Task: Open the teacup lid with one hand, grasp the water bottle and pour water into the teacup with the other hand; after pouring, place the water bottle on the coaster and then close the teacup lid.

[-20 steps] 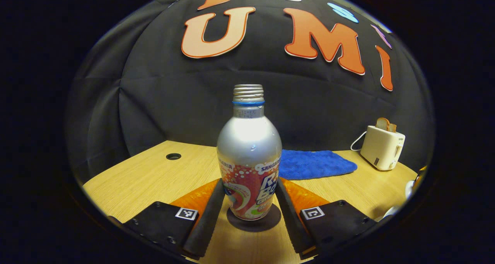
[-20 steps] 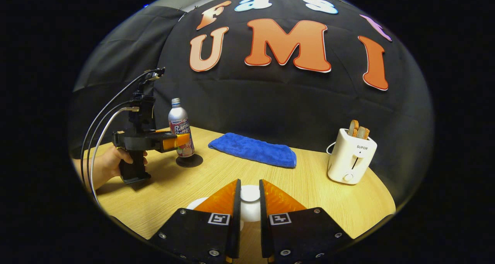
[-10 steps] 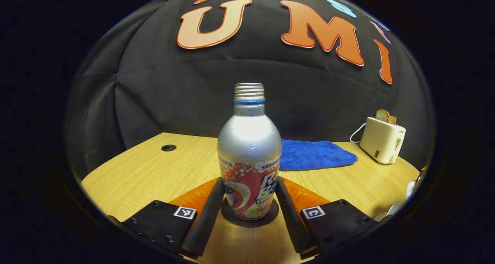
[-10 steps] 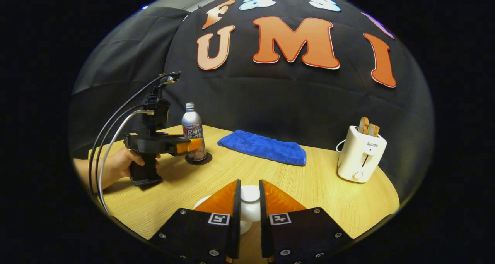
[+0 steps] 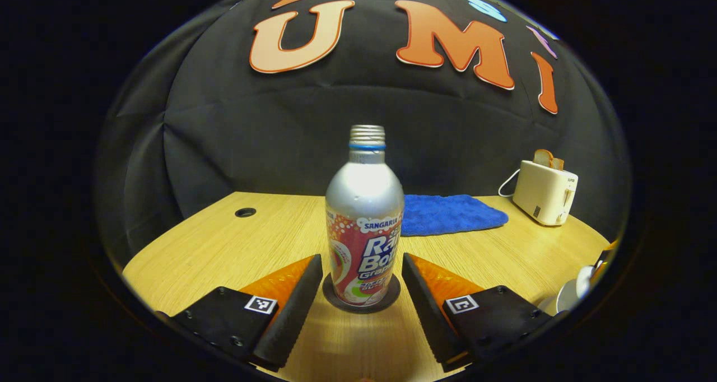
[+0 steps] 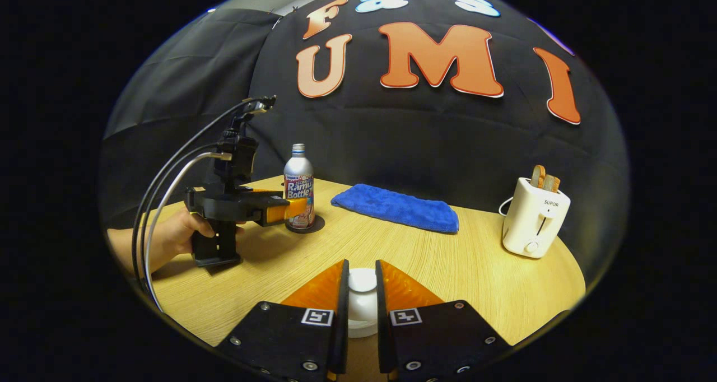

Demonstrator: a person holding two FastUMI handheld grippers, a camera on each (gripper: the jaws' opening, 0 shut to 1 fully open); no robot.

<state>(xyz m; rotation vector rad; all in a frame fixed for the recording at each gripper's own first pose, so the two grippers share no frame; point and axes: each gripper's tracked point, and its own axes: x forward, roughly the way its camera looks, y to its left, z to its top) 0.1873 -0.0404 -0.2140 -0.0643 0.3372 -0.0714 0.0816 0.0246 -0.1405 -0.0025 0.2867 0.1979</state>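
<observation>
Left gripper (image 5: 362, 270), in its own view, stands open, its fingers clear of the bottle (image 5: 364, 231) on both sides; the bottle stands upright on the coaster (image 5: 361, 302), uncapped neck up, on the surface (image 5: 224, 242). Right gripper (image 6: 362, 284), in its own view, is closed on the white lid (image 6: 362, 301). Farther off, a hand (image 6: 179, 237) holds the left gripper (image 6: 299, 205) at the upright bottle (image 6: 298, 186).

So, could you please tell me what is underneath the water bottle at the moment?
The water bottle stands upright on a dark round coaster, whose rim shows around its base on the wooden table. The coaster's centre is covered by the bottle.
</observation>
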